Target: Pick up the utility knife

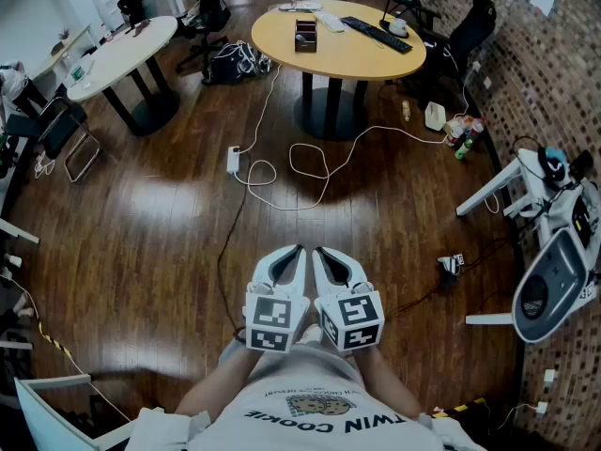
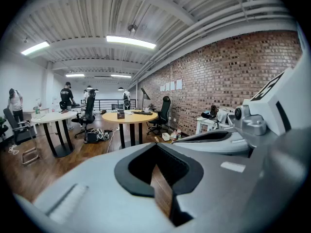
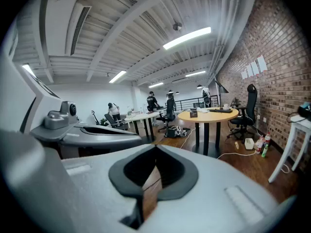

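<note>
No utility knife can be made out in any view. My left gripper (image 1: 299, 249) and right gripper (image 1: 316, 250) are held side by side over the wooden floor, just in front of the person's torso, both pointing toward a round yellow table (image 1: 329, 54) far ahead. Each pair of jaws is shut with nothing between them, as the left gripper view (image 2: 156, 144) and the right gripper view (image 3: 155, 147) show. On that table stand a dark box (image 1: 305, 34), a black keyboard (image 1: 376, 34) and some papers.
A power strip (image 1: 233, 160) and looping white cables (image 1: 310, 163) lie on the floor between me and the yellow table. A white oval table (image 1: 122, 54) stands at the far left, a black office chair (image 1: 470, 26) at the far right, white equipment (image 1: 554, 252) along the brick wall.
</note>
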The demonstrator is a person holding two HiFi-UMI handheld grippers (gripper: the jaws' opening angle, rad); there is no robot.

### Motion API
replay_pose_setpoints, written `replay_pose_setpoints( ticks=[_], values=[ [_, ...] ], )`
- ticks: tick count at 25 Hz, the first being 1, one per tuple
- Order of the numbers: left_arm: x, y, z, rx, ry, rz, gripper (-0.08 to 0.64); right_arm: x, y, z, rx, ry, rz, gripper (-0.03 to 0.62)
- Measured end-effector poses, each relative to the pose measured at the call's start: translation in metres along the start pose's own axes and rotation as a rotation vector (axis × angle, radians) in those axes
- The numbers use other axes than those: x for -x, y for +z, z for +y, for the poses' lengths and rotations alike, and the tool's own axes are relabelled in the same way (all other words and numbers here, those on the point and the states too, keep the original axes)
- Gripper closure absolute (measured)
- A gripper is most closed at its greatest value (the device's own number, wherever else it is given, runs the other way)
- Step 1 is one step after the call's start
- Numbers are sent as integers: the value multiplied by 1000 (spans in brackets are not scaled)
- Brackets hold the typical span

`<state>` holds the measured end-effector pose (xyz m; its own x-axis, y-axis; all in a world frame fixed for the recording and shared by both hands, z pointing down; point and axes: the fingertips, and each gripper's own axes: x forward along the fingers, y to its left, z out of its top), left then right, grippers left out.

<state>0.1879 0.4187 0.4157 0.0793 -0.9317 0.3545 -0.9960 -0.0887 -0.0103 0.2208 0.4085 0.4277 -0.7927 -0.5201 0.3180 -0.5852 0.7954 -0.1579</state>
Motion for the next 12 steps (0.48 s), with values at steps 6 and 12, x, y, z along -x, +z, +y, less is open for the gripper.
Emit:
replay_pose_setpoints(
  ticks=[6, 12],
  values=[
    [-16, 8, -2, 13, -10, -8, 552, -5, 7, -13, -2, -5, -2, 591],
    [-48, 16, 15, 29, -37, -24, 552, -34, 21, -32, 19, -32, 4, 591]
  ],
)
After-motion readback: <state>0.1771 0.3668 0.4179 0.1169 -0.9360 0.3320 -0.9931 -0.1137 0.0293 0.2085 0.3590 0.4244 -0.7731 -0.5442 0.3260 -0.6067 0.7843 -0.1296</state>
